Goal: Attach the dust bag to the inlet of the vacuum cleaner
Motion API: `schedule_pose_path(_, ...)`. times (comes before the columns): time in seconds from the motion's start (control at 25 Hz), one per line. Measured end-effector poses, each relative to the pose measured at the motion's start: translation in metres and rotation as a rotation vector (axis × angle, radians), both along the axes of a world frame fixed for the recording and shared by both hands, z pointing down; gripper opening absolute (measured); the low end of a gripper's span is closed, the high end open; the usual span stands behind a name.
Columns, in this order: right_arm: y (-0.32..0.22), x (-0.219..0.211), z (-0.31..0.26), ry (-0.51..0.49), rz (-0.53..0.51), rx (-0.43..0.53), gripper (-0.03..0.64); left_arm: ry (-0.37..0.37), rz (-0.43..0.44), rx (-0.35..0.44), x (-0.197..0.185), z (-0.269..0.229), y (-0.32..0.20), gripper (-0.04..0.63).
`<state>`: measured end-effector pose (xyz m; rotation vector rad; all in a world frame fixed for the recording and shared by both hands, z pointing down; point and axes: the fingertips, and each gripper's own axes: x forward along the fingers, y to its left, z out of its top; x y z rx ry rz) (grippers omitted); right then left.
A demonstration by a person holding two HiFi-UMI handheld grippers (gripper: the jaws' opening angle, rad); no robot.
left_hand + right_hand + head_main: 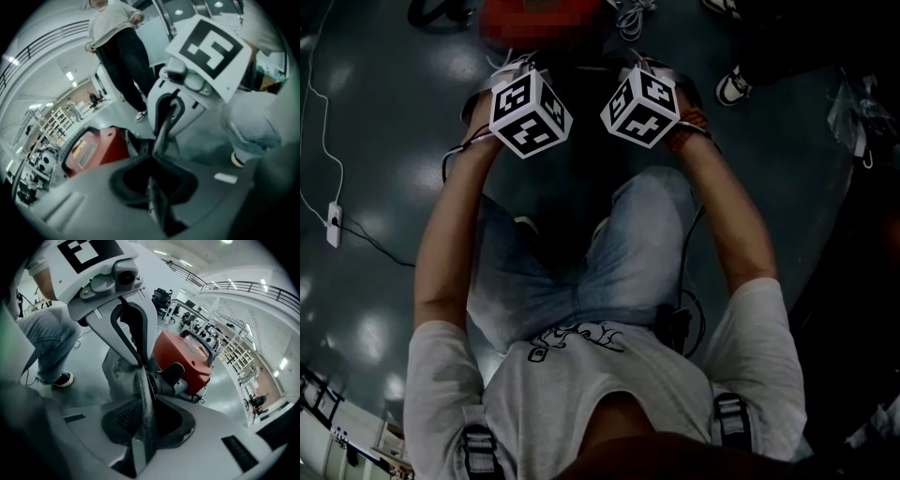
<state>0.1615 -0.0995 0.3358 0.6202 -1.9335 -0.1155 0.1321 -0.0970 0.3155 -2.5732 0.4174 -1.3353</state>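
Two tools meet at one spot. The right tool (143,365) has its jaws closed on a strip of the grey dust bag (117,373), which hangs to its left. The left tool (161,133) has its jaws drawn together, tips against the right tool's; whether fabric lies between them cannot be made out.

The red vacuum cleaner (185,355) lies just beyond the right tool and to its right. Its inlet stub (172,378) runs crosswise from the body toward the jaw tips, so the right tool is nearer.

It is not clear whether the bag's mouth is already over the stub. The head view shows only the marker cubes, not the jaws.
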Motion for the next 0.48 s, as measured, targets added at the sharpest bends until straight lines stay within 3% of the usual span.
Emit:
schedule_pose_path(0.24,0.004,0.011,0.005,-0.136,0.110,-0.066,0.054,-0.057,0.060,0.038,0.016,-0.001,-0.006,0.031)
schedule_pose_path(0.48,-0.004,-0.003,-0.002,0.033,-0.019,0.023,0.057,0.003,-0.007,0.006,-0.003,0.000,-0.002,0.023)
